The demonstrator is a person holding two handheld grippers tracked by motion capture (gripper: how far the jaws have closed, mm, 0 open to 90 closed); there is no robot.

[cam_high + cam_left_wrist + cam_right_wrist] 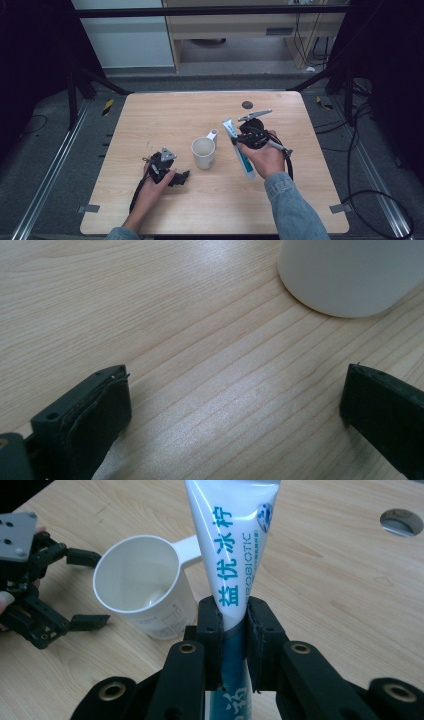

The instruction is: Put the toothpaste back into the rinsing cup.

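Gripping tube (235,555) mid-body, right gripper (234,630) was clamped on it, lifted beside cup (204,152) | left gripper (167,169) gaped wide, empty, low over table (165,115) | tube likely light, soft, slick; hold nearer stiff cap end.

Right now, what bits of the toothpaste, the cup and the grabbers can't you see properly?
- Toothpaste tube: in the right gripper view its cap end sits behind the right gripper; its top is cut by the edge.
- White mug: the left gripper view's top edge cuts off all but its base.
- Mug's print: too small to read in the right gripper view.
- Left gripper: in the high view the hand covers its body.
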